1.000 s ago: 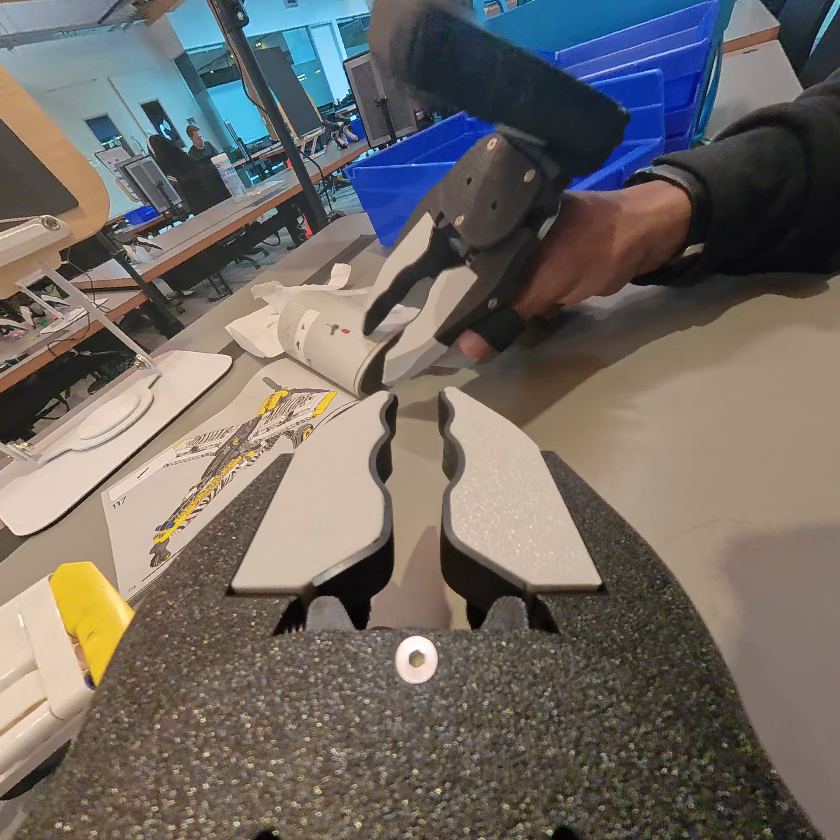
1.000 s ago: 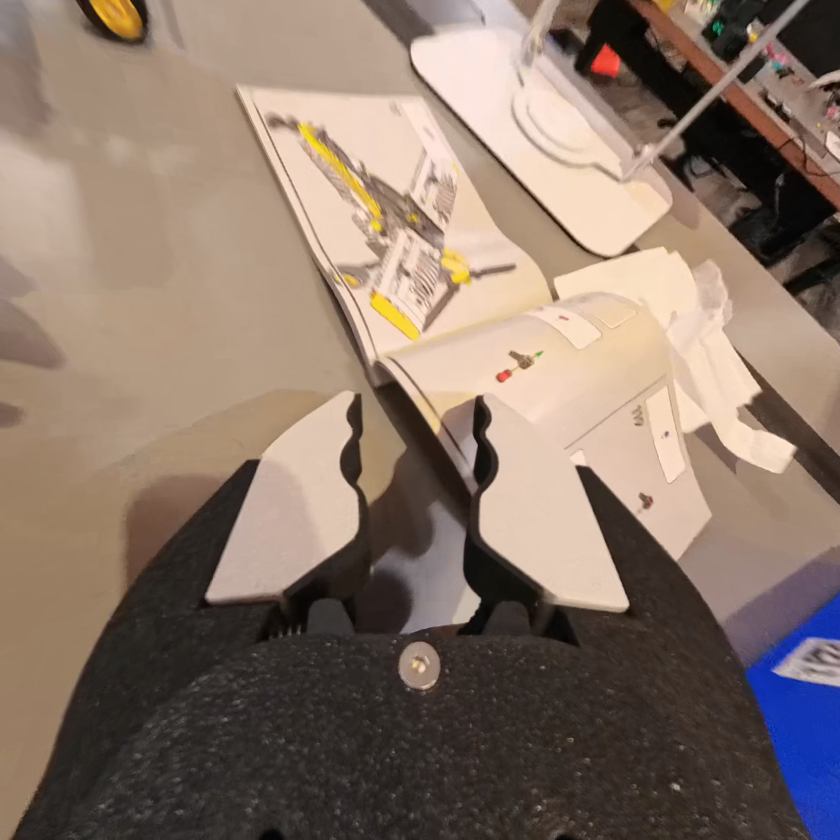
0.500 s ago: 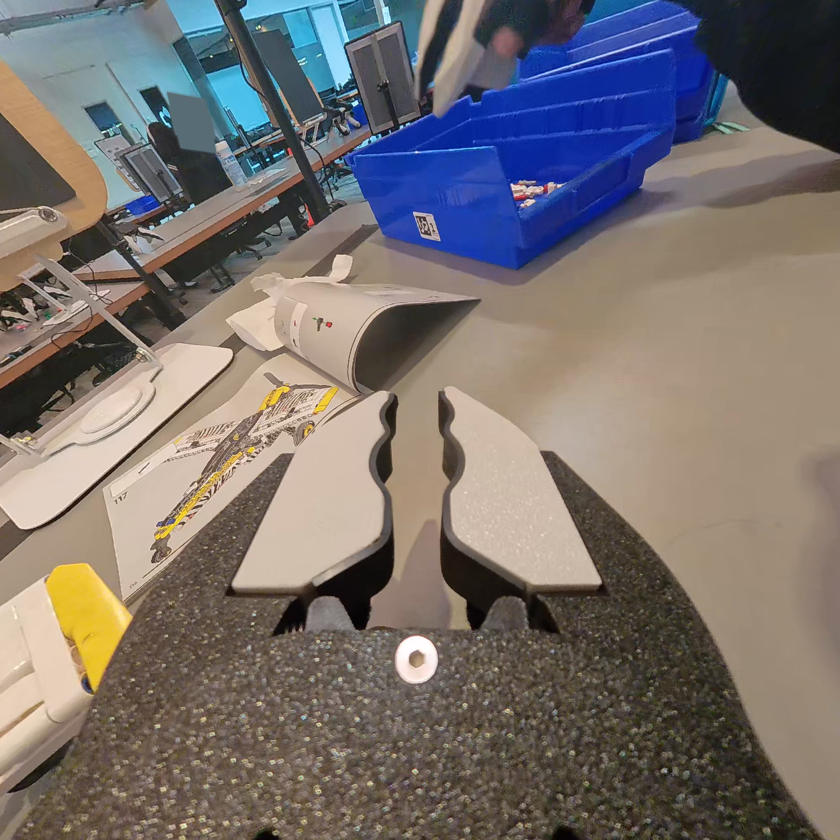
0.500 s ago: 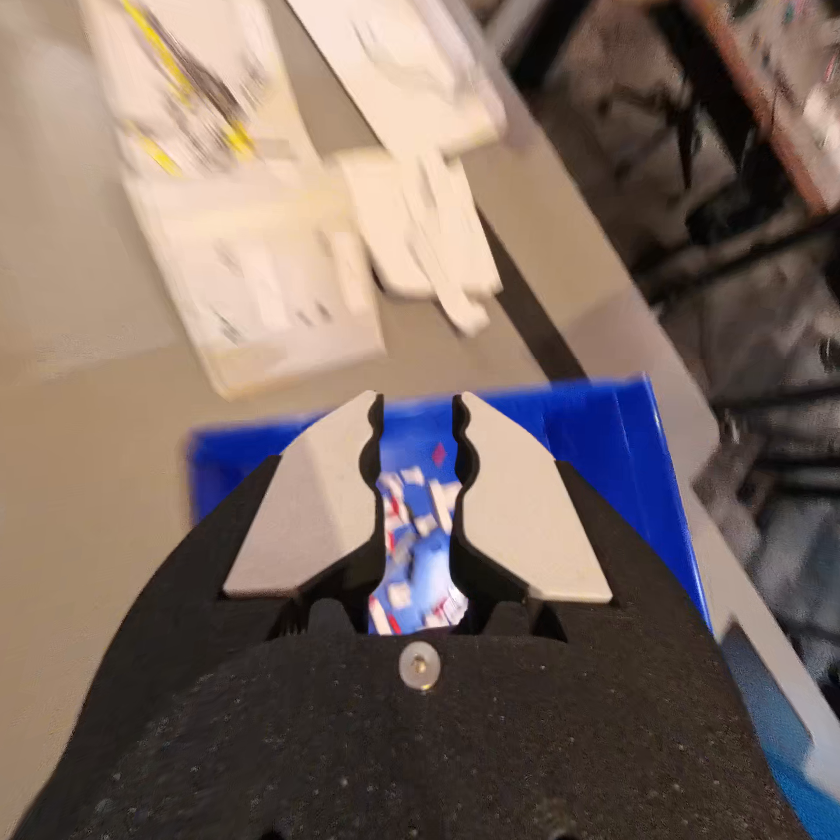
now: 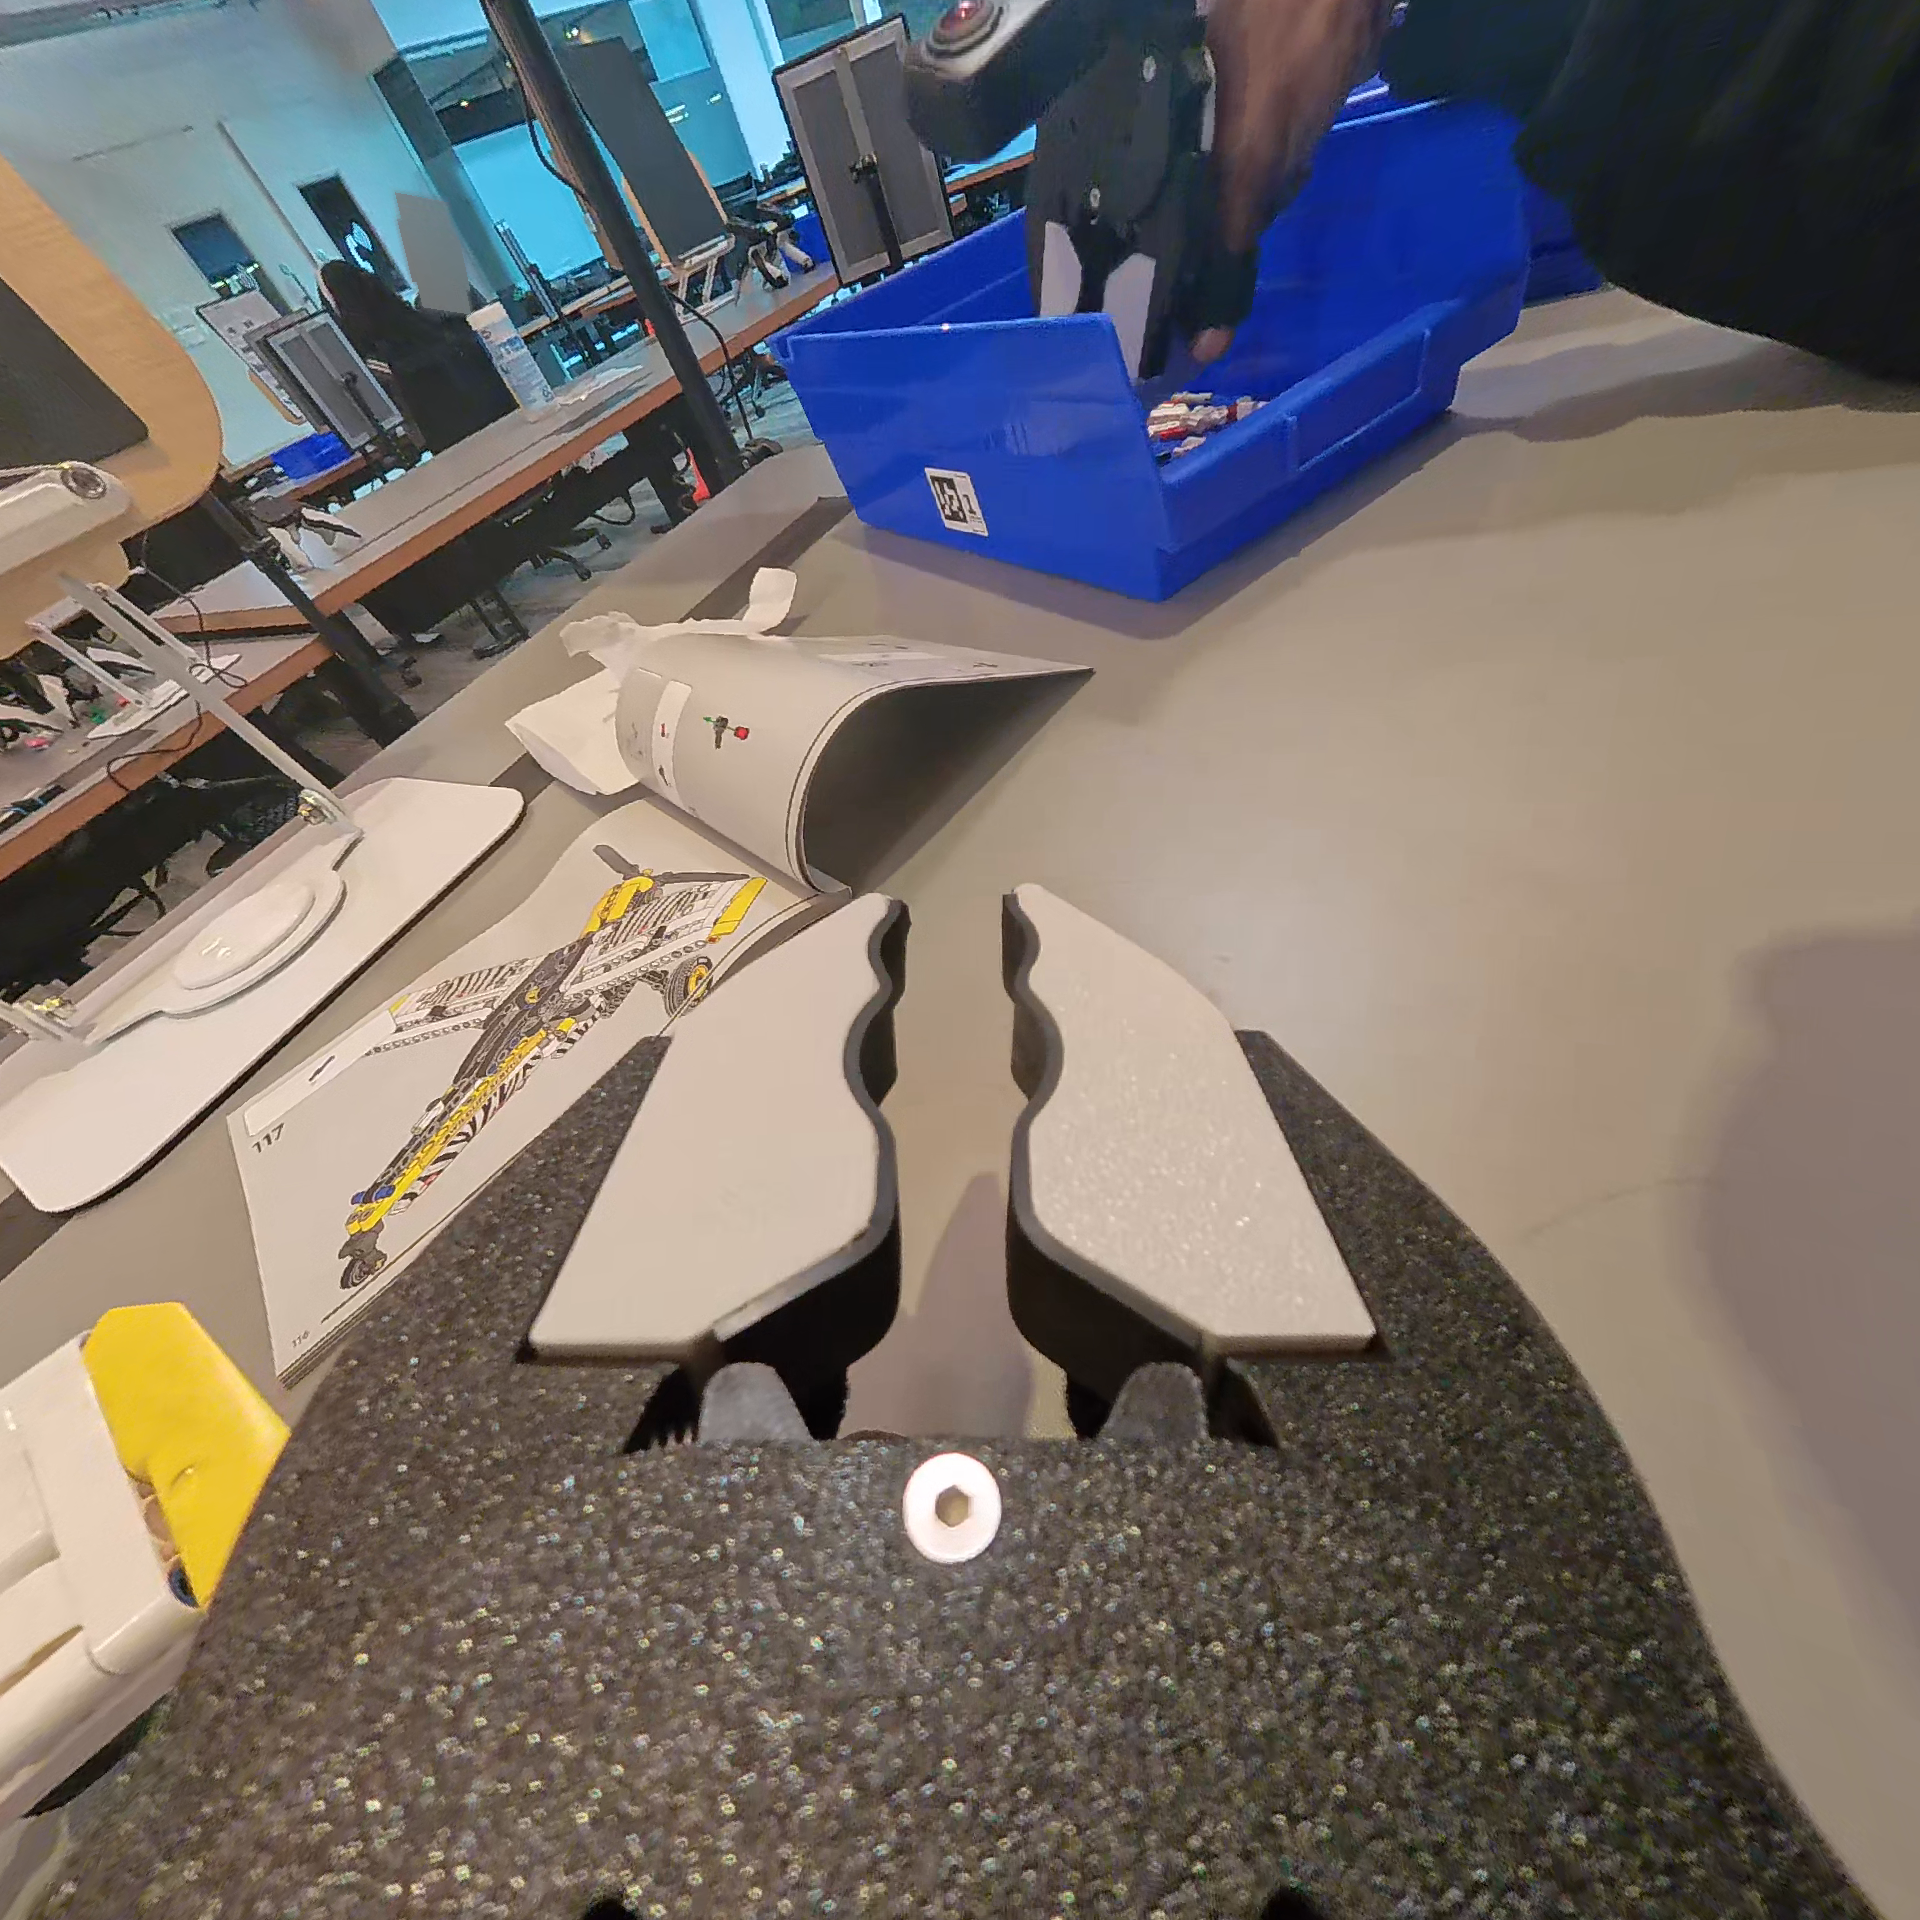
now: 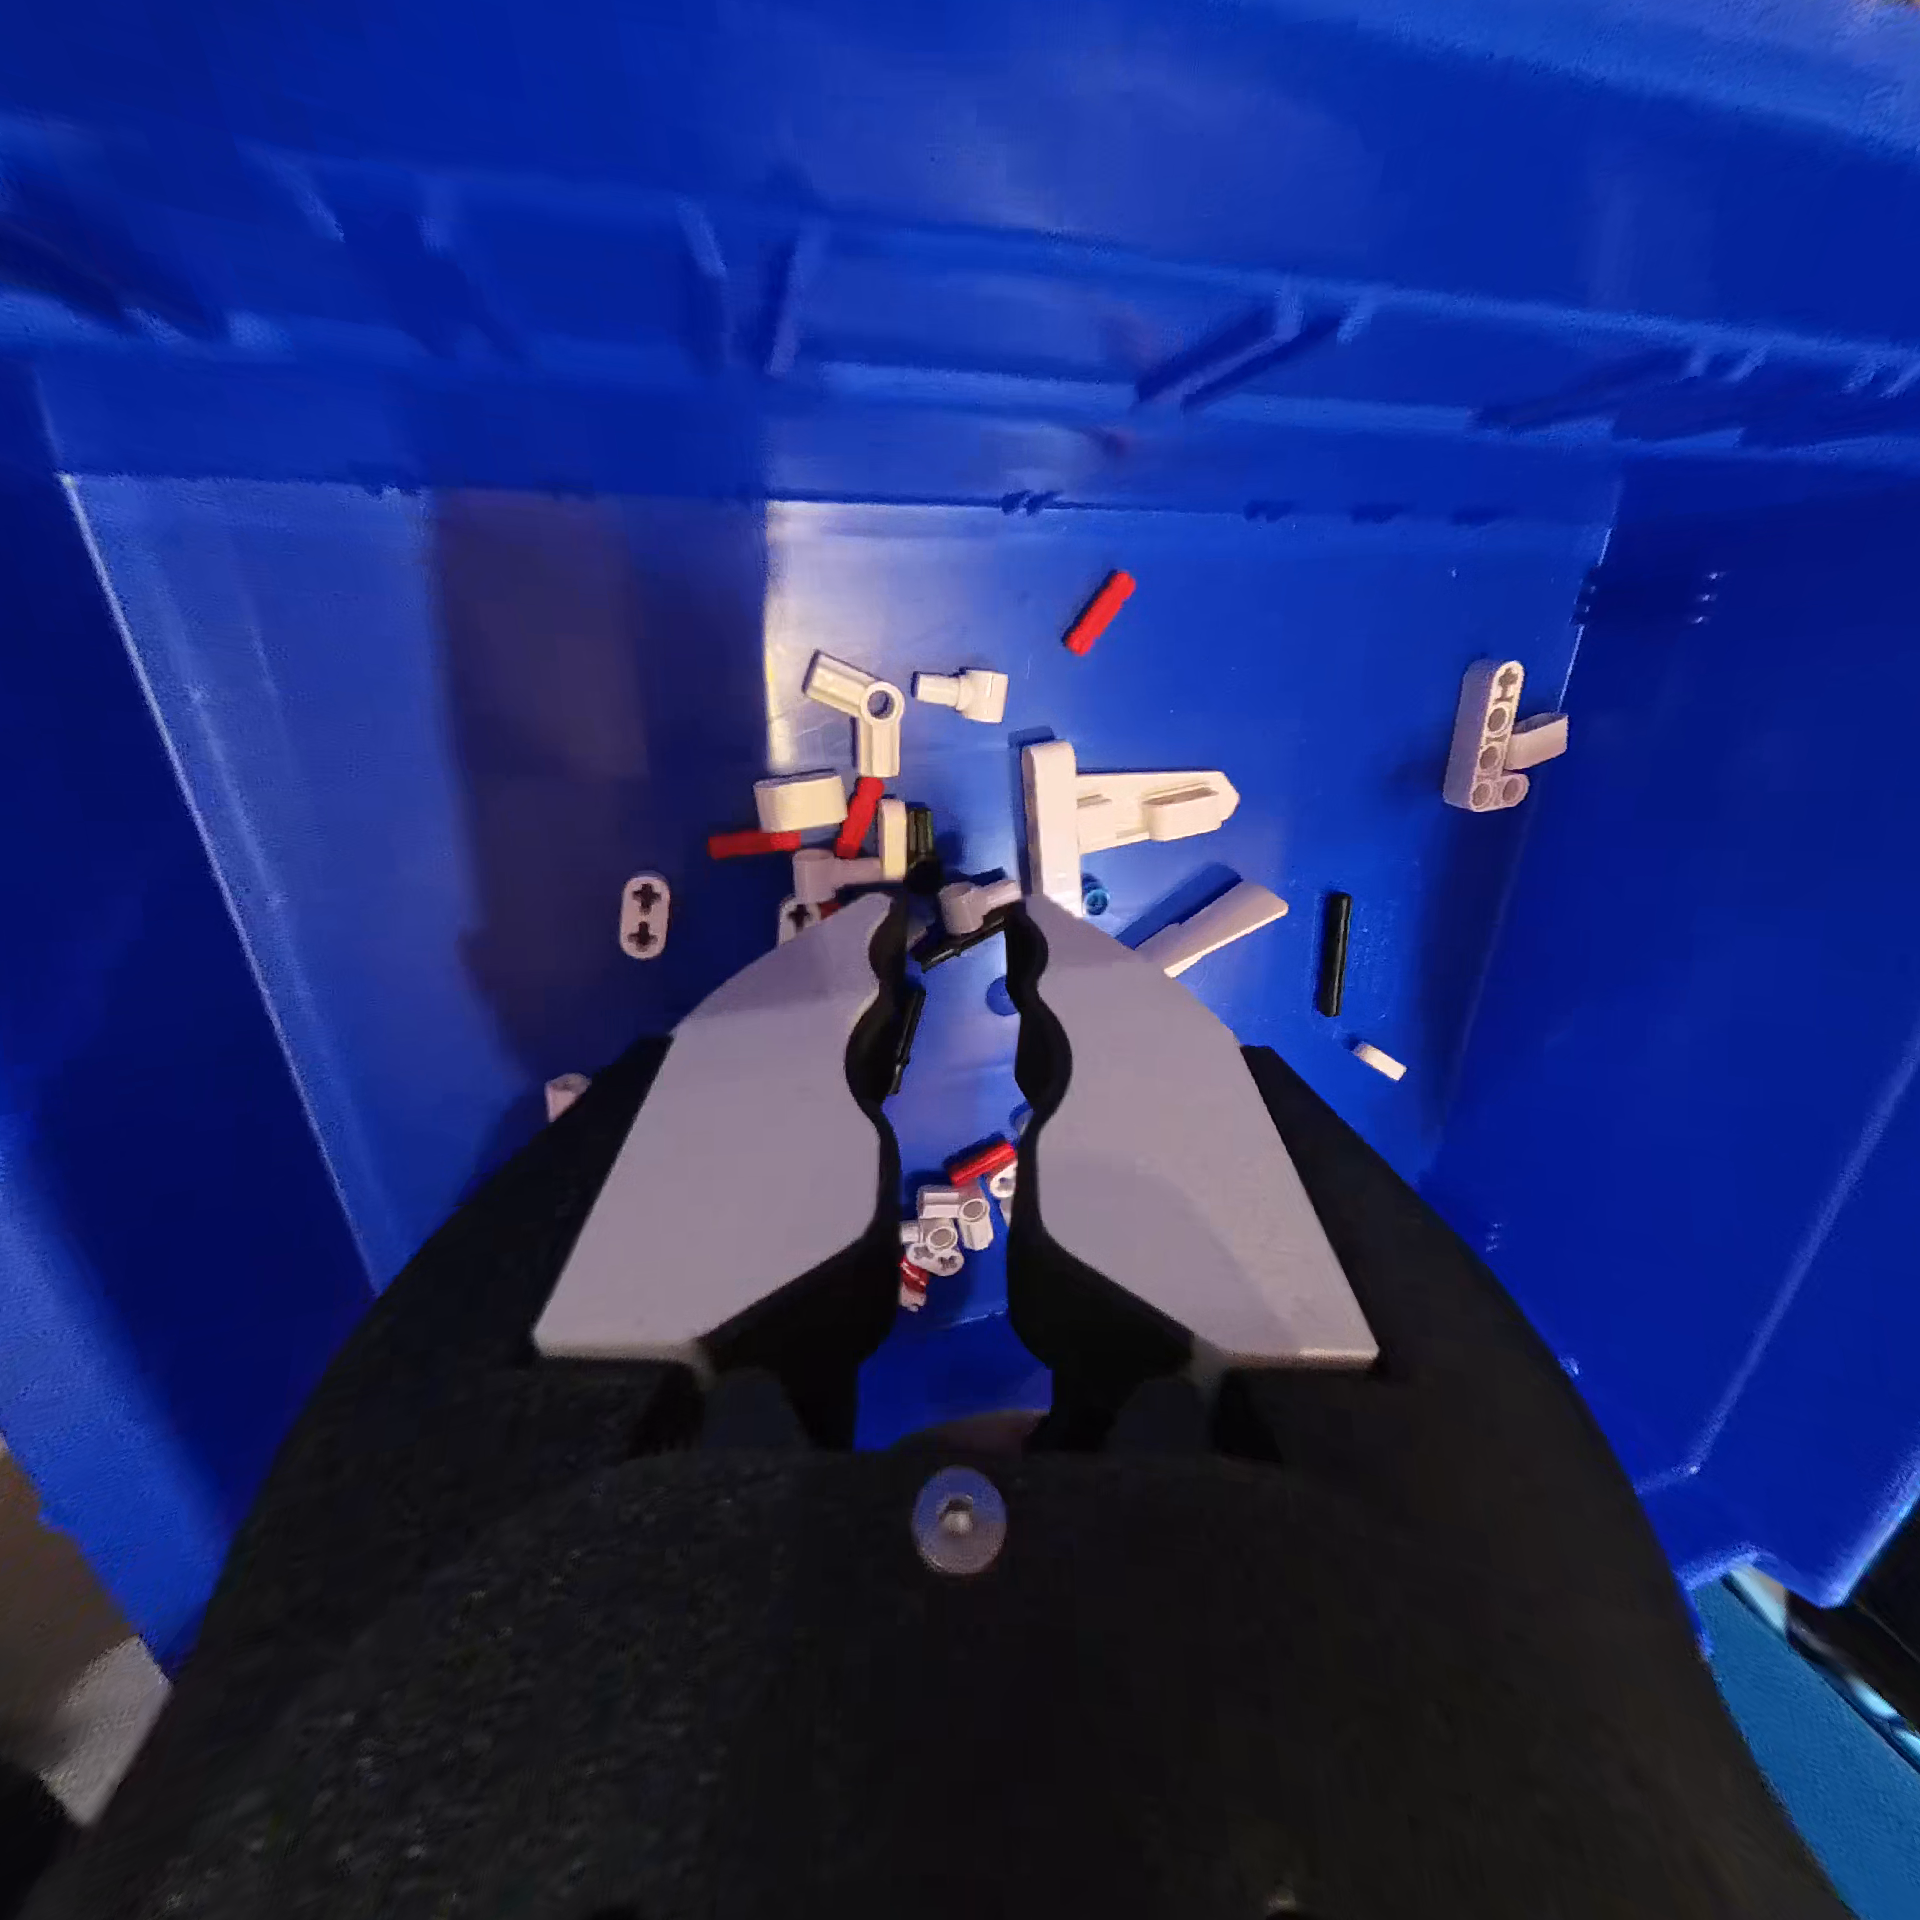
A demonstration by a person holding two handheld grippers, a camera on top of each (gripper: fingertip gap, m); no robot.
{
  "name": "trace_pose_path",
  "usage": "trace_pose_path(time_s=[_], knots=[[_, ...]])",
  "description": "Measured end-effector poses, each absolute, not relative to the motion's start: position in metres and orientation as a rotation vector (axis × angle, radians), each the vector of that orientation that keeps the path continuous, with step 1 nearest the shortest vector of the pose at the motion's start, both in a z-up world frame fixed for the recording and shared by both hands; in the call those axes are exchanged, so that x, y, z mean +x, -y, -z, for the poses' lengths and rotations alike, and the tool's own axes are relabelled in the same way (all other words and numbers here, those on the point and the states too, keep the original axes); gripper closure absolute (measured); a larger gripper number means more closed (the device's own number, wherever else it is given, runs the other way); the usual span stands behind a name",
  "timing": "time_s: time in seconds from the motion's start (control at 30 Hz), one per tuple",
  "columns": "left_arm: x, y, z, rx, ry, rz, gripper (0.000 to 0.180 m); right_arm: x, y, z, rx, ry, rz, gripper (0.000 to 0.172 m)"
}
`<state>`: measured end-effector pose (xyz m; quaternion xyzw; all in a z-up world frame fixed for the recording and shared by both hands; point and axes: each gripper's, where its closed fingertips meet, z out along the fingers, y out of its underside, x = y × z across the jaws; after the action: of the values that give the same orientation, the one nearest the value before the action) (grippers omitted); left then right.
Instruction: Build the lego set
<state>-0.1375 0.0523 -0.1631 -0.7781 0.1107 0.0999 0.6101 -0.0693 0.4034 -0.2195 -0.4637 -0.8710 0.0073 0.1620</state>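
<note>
Since a second ago our right gripper [image 6: 956, 909] has swung away from the curled booklet [image 5: 831, 727] and now points down into the blue bin [image 6: 312, 727], its jaws narrowed to a slim gap; we see nothing pressed between the pads. Just beyond the fingertips lies a small white connector piece [image 6: 977, 902] with a black pin [image 6: 951, 948] beside it, both lying roughly crosswise to the fingers; other white and red pieces are scattered farther off. Our left gripper [image 5: 951, 914] rests low over the grey table [image 5: 1455, 831], unmoved, jaws slightly apart on nothing, the booklet just ahead to its left and the bin well beyond; the right is far nearer the pieces.
</note>
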Motion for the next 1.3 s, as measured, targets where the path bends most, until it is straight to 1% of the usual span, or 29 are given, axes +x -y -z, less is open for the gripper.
trace_pose_path(time_s=[0.13,0.23,0.33,0.5,0.73,0.93,1.13,1.3], knots=[[-0.137,-0.053,0.164,-1.799,-0.265,-0.238,0.163,-0.066,-0.408,0.209,-1.220,2.496,0.050,0.153],[-0.138,-0.053,0.165,-1.809,-0.261,-0.246,0.163,-0.074,-0.396,0.201,-1.127,2.538,-0.086,0.153],[-0.138,-0.053,0.164,-1.802,-0.260,-0.255,0.163,-0.072,-0.393,0.214,-1.028,2.666,-0.121,0.150],[-0.138,-0.054,0.166,-1.816,-0.261,-0.257,0.163,-0.075,-0.398,0.228,-0.982,2.736,-0.157,0.150],[-0.138,-0.054,0.166,-1.815,-0.265,-0.256,0.163,-0.075,-0.397,0.232,-0.983,2.781,-0.179,0.159],[-0.137,-0.053,0.165,-1.809,-0.267,-0.255,0.163,-0.071,-0.399,0.231,-1.003,2.783,-0.156,0.160],[-0.136,-0.053,0.165,-1.805,-0.272,-0.251,0.163,-0.069,-0.393,0.215,-1.024,2.707,-0.189,0.161],[-0.135,-0.053,0.165,-1.806,-0.284,-0.259,0.163,-0.066,-0.387,0.222,-1.031,2.719,-0.161,0.160]])
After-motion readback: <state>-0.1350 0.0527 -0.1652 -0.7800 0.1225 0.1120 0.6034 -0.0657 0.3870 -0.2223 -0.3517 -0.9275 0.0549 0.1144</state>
